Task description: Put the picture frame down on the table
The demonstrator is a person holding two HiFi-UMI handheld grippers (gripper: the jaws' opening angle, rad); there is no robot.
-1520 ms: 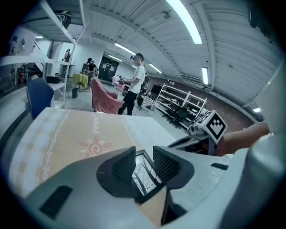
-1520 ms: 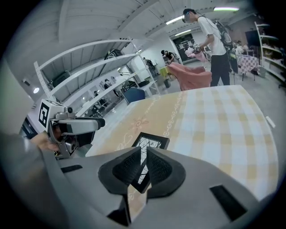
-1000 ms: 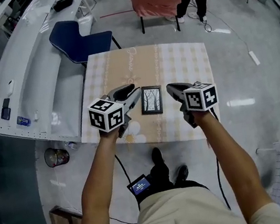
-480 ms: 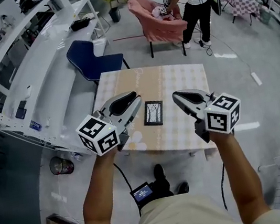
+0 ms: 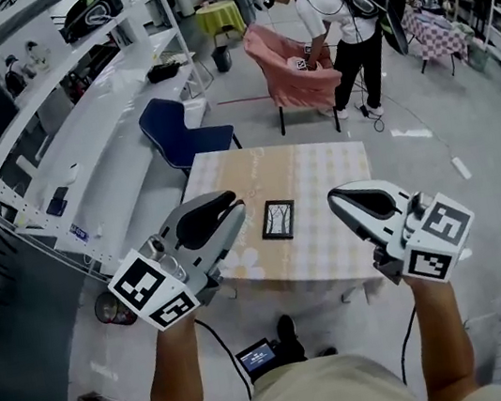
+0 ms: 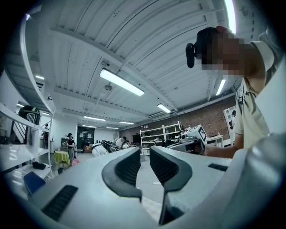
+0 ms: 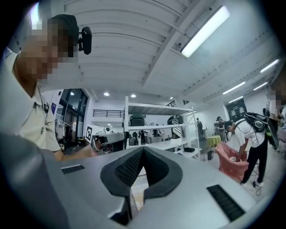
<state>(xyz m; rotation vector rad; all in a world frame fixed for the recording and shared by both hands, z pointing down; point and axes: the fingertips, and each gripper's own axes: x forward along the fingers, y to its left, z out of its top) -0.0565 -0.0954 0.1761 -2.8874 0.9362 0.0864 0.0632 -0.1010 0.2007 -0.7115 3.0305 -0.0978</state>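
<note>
Picture frame (image 5: 278, 220) flat on table (image 5: 324, 187) — print indistinct.

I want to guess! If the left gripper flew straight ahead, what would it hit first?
Probably nothing close. The left gripper points into the open room. Far off stand white shelves, though depth is hard to judge.

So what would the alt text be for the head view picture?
A picture frame lies flat on a checked table, seen from above. Nearer the camera, the person's left gripper and right gripper hover empty, one each side.
</note>
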